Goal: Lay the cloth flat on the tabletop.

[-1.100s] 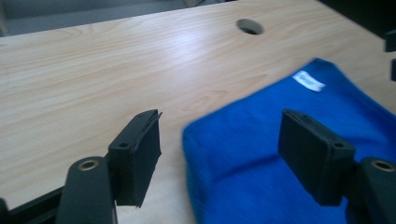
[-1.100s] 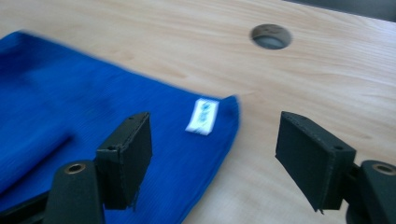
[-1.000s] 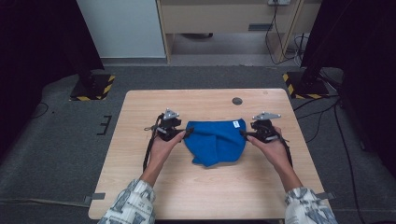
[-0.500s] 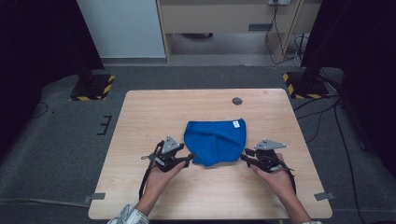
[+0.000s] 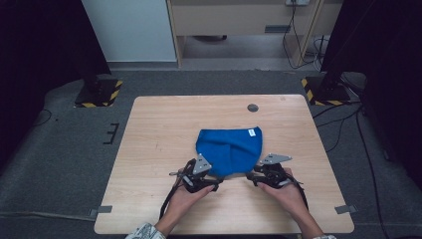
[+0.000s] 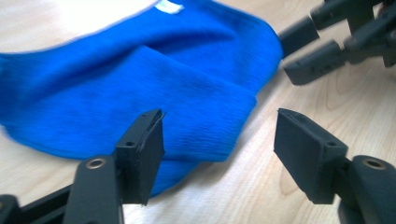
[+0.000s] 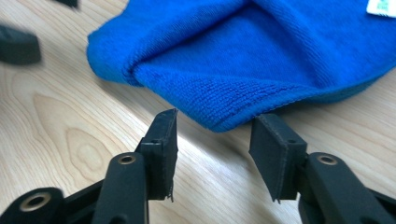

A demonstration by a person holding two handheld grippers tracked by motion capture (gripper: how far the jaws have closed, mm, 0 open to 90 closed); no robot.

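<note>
A blue cloth [image 5: 229, 149] lies folded on the wooden table [image 5: 149, 149], a white tag [image 5: 252, 132] at its far right corner. My left gripper [image 5: 215, 182] rests low at the cloth's near left edge. In the left gripper view it [image 6: 219, 154] is open; its jaws have just been opening, and the cloth's near corner [image 6: 201, 135] lies loose between them. My right gripper [image 5: 253, 178] sits at the near right edge. In the right gripper view it [image 7: 217, 149] is open, its jaws just having been opening, with the folded edge [image 7: 224, 119] just ahead of the tips, untouched.
A small dark round disc [image 5: 253, 107] sits near the table's far edge. Black stands on striped yellow-and-black bases [image 5: 97, 94] [image 5: 326, 89] flank the far corners on the grey floor. Bare wood stretches left and right of the cloth.
Both hands have slid from the cloth's far corners down its sides toward the person, now at its near corners and lower. The cloth has stayed where it was.
</note>
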